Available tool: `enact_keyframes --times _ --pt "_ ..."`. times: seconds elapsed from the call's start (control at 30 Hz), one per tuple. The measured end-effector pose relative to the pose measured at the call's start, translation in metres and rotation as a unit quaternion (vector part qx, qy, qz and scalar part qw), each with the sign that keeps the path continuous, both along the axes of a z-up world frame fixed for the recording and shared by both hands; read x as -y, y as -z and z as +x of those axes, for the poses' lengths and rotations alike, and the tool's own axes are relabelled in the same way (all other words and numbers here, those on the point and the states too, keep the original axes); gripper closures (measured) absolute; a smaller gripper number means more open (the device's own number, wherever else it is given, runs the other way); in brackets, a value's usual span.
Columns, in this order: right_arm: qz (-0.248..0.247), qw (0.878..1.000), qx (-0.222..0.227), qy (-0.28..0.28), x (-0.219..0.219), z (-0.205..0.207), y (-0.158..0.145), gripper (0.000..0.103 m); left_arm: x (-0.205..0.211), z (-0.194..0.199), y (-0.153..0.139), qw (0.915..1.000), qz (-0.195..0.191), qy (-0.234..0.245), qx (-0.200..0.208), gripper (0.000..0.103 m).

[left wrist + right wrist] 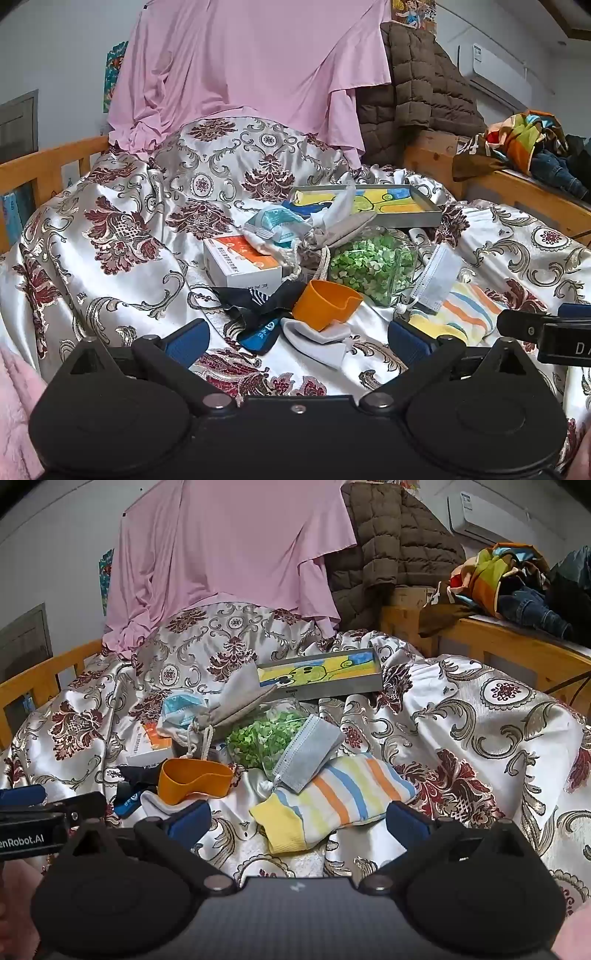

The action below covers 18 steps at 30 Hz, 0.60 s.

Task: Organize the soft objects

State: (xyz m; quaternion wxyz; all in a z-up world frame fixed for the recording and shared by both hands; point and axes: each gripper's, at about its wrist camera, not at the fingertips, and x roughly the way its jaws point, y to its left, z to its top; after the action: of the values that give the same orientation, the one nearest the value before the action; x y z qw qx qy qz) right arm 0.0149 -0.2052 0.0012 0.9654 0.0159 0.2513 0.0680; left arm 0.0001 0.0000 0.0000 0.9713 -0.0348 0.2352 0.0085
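Across the middle of a glossy satin bedspread (pixel 122 206), silver-white with maroon damask blooms and grey scrolls, lies a small heap of mixed things. Nearest the right gripper (pixel 297 821) is a soft knit sock (pixel 332 794), striped orange, blue and pale yellow with a yellow cuff, lying flat just ahead of the spread jaws, which pinch nothing. A pleated blue-grey mask (pixel 306 757) rests partly on the sock's far end and leans on a clear bag (pixel 266 738) filled with small green pieces, possibly paper bits; the view is too coarse to say. An orange cup (pixel 325 304), smooth plastic with a spout notch, lies tipped on its side, its mouth facing right and empty. Just below it sits a white-grey sock (pixel 317 339), and beside that a crumpled black cloth (pixel 251 299) with blue print. The left gripper (pixel 297 341) hangs over these with its blue-padded jaws wide apart and nothing between them. Behind the cup are a white and orange carton (pixel 240 262), a beige drawstring pouch (pixel 332 232) with a white cord, and a crinkled teal-white packet (pixel 277 221). Toward the far side a shallow grey metal tray (pixel 424 216) holds a yellow, blue and green picture. A pink sheet (pixel 251 66) drapes at the head of the bed, beside a quilted brown jacket (pixel 417 77).
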Motion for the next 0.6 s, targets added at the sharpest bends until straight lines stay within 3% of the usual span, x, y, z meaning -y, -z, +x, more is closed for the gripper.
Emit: enact_keyframes --times 0.6 --pt "0.0 1.0 0.001 0.001 -0.0016 0.0008 0.001 0.0 0.0001 -0.0002 0.0 1.0 0.001 0.0 0.004 0.001"
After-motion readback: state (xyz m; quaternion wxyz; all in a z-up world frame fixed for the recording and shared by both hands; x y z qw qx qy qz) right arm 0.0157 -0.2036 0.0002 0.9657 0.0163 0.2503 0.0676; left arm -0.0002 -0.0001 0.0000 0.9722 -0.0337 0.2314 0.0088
